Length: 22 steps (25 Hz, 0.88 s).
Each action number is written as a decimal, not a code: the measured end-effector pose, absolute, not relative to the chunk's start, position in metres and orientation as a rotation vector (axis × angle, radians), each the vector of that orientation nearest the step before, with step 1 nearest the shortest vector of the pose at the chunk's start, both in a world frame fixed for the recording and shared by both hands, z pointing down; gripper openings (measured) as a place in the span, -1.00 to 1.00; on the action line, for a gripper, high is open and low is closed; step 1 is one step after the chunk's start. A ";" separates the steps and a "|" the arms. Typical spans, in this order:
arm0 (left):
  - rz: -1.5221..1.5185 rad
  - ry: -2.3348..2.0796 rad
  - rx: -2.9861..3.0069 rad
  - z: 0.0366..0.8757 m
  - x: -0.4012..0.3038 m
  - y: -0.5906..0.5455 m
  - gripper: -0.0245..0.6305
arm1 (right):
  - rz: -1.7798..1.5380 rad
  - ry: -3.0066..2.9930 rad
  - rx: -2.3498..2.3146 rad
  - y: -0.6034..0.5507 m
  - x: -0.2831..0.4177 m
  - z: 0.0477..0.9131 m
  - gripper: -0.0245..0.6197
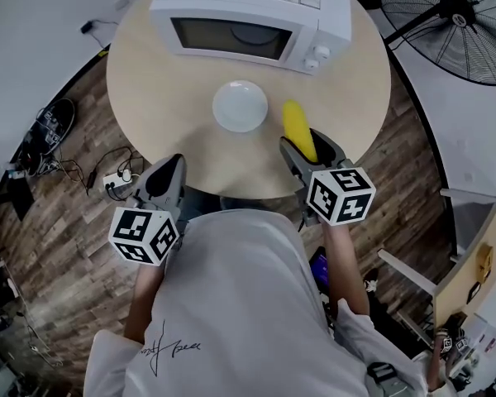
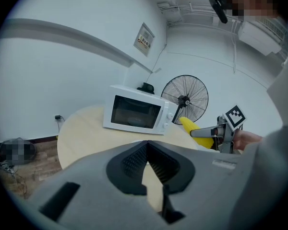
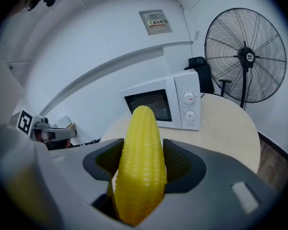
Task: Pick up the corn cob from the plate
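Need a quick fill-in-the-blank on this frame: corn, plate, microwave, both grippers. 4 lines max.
1. The corn cob is clamped in the person's ____ gripper.
2. The white plate is now ____.
3. The microwave door is ____.
4. The left gripper holds ____.

Missing words: right; empty; closed; nothing.
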<state>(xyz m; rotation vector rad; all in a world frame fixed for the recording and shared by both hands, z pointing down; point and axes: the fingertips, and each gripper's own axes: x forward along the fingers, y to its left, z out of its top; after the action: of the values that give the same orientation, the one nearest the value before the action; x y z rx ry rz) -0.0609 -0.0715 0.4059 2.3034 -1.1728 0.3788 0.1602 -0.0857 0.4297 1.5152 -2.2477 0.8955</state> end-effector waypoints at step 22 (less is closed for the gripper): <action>0.355 -1.178 2.286 0.406 -0.062 -0.067 -0.95 | 0.818 -2.329 1.549 -0.069 0.171 0.413 -0.09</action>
<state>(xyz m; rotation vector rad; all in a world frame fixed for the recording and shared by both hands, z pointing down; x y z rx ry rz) -0.0619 -0.0666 0.4063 2.2864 -1.1783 0.3546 0.1705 -0.0694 0.4129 1.5489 -2.3287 0.8181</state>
